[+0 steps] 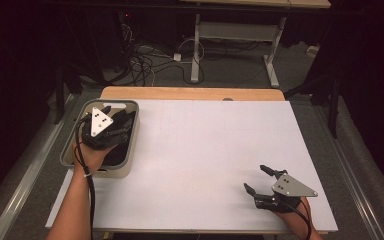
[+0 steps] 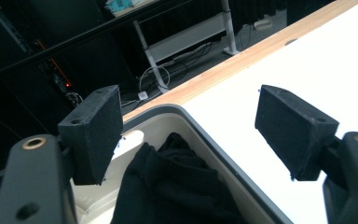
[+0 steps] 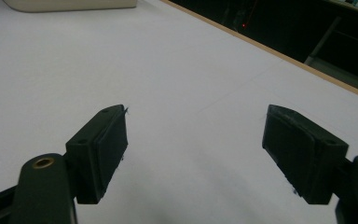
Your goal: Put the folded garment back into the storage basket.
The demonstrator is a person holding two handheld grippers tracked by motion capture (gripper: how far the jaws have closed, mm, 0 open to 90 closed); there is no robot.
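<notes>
Here we hold our left hand-held gripper (image 1: 111, 121) wide open, empty, over the black cloth (image 2: 168, 186) in the bin (image 1: 130, 145); our right hand-held gripper (image 1: 256, 180) gapes empty above the tabletop (image 1: 205, 150).

Bright white table in a dark room, soft focus throughout.

In the high view the light falls from above onto the white tabletop (image 1: 200, 160), which shows evenly bright with no hard glare, while the floor and surroundings sink into near black. Shadows are faint and soft. The black cloth (image 2: 168, 186) in the grey bin (image 2: 223, 154) loses nearly all fold detail in the left gripper view. Both gripper views are mildly blurred; the near jaws are soft-edged, and the tabletop in the left gripper view is washed out to plain white. The right gripper view carries a cool, slightly violet cast and dims toward its far corner.
</notes>
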